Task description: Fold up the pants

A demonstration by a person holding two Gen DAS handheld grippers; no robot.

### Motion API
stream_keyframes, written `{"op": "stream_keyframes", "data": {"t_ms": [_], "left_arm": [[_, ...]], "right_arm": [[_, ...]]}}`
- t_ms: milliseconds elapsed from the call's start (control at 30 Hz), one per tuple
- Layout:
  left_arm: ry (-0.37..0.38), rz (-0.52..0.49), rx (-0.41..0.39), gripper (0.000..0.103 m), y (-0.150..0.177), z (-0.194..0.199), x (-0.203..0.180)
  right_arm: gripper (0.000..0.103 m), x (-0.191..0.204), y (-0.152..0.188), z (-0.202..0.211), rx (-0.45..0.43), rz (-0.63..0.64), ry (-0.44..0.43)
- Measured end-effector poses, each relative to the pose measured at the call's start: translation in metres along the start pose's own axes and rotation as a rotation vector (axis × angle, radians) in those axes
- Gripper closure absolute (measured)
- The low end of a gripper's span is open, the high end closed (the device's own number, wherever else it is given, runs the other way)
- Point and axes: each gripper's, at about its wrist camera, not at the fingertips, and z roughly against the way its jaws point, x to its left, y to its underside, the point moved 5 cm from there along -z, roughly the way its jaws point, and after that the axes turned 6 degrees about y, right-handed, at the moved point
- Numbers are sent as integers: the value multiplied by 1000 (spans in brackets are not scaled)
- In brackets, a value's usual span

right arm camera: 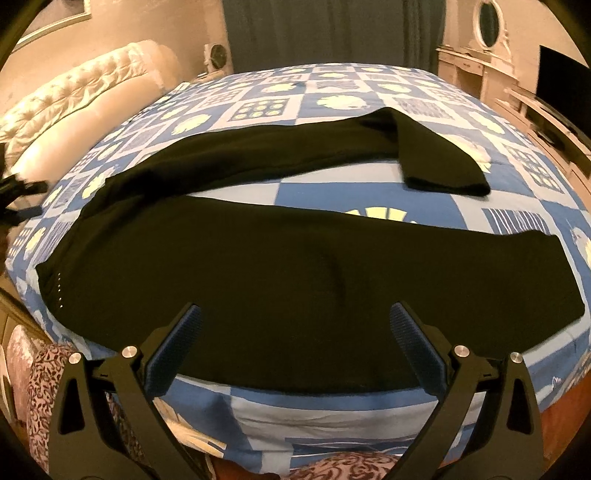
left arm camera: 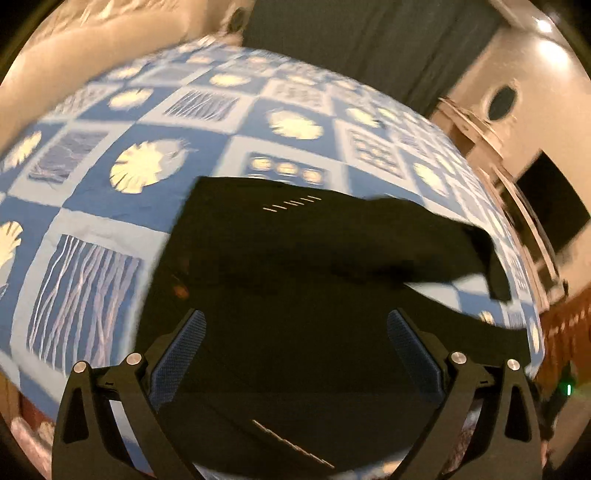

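Black pants [right arm camera: 295, 254] lie spread on a blue patterned bed cover [right arm camera: 332, 195]. The waist is at the left, the two legs run right. The far leg's end [right arm camera: 436, 166] is folded back over itself. My right gripper [right arm camera: 295, 314] is open and empty, just above the near leg by the bed's front edge. My left gripper [left arm camera: 295, 317] is open and empty, above the waist part of the pants [left arm camera: 295, 258]. The left gripper shows dimly at the left edge of the right wrist view [right arm camera: 18, 199].
A cream tufted headboard [right arm camera: 74, 96] stands at the left. A dresser with an oval mirror [right arm camera: 487, 22] and a dark screen [right arm camera: 561, 81] stand at the right. Patterned pink fabric [right arm camera: 44, 387] hangs below the bed's front edge. A dark curtain [right arm camera: 332, 29] is behind.
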Motion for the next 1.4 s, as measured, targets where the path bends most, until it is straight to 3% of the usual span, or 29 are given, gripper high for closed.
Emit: {"op": "stream_keyframes", "data": {"t_ms": [67, 133, 300, 533, 700, 767, 833, 867, 900, 1000, 1100, 1200, 1233, 1300, 1333, 1400], "left_arm": [[79, 82, 28, 5, -22, -22, 39], [105, 154, 29, 5, -36, -37, 69], [109, 231, 54, 5, -69, -86, 128], [170, 162, 48, 5, -103, -126, 129], [269, 152, 49, 6, -110, -134, 121], [263, 130, 49, 6, -110, -137, 117], [248, 110, 45, 24, -110, -138, 115], [236, 113, 49, 64, -109, -139, 116], [224, 136, 68, 80, -108, -142, 120], [250, 194, 75, 80, -106, -145, 128], [236, 184, 90, 80, -108, -145, 127], [194, 137, 95, 80, -111, -143, 119], [182, 114, 93, 81, -112, -142, 116], [148, 75, 98, 81, -112, -145, 112], [141, 71, 104, 81, -112, -147, 113], [151, 86, 106, 80, -111, -150, 117]], "right_arm": [[2, 4, -3, -2, 10, 1, -22], [2, 8, -6, -6, 22, -3, -41], [2, 19, -15, -20, 49, 4, -65], [2, 34, -30, -49, 102, -5, -167], [2, 46, -52, -58, 95, -2, -262], [2, 51, -66, -65, 98, 4, -299], [2, 55, -82, -73, 101, 10, -325], [2, 58, -92, -76, 97, 14, -349], [2, 60, -100, -79, 95, 20, -366], [2, 70, -143, -99, 80, 97, -370], [2, 82, -192, -124, 53, 207, -359], [2, 98, -238, -164, 80, 308, -349], [5, 104, -249, -181, 101, 353, -330], [21, 110, -262, -210, 135, 428, -283], [35, 117, -269, -228, 169, 466, -270], [40, 128, -275, -260, 228, 545, -242]]}}
